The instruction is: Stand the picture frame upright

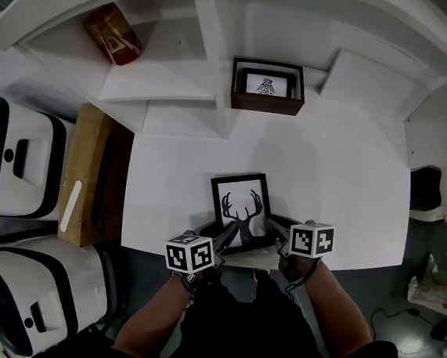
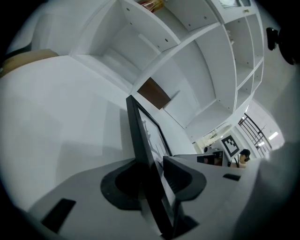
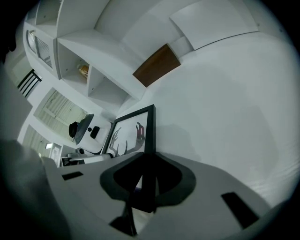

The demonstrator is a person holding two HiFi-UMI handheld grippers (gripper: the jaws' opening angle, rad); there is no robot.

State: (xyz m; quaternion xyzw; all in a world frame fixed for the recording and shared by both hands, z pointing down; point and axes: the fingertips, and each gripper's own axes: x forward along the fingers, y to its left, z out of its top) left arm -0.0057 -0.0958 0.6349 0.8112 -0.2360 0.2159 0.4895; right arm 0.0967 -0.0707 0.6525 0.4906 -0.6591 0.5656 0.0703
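Observation:
A black picture frame (image 1: 240, 207) with an antler print leans back near the front edge of the white table (image 1: 348, 186). My left gripper (image 1: 226, 233) is at the frame's lower left corner. In the left gripper view the frame's edge (image 2: 140, 136) stands between the jaws of that gripper (image 2: 157, 180), which are set wider than the edge and do not clamp it. My right gripper (image 1: 278, 225) is at the lower right corner. The right gripper view shows that gripper (image 3: 147, 180) shut on the frame's side edge (image 3: 149, 136).
A dark brown box frame (image 1: 268, 86) holding a small print stands at the back by the white shelves. A red-brown packet (image 1: 113, 34) lies in a shelf bay. A wooden box (image 1: 94, 174) and white appliances (image 1: 21, 159) are to the left of the table.

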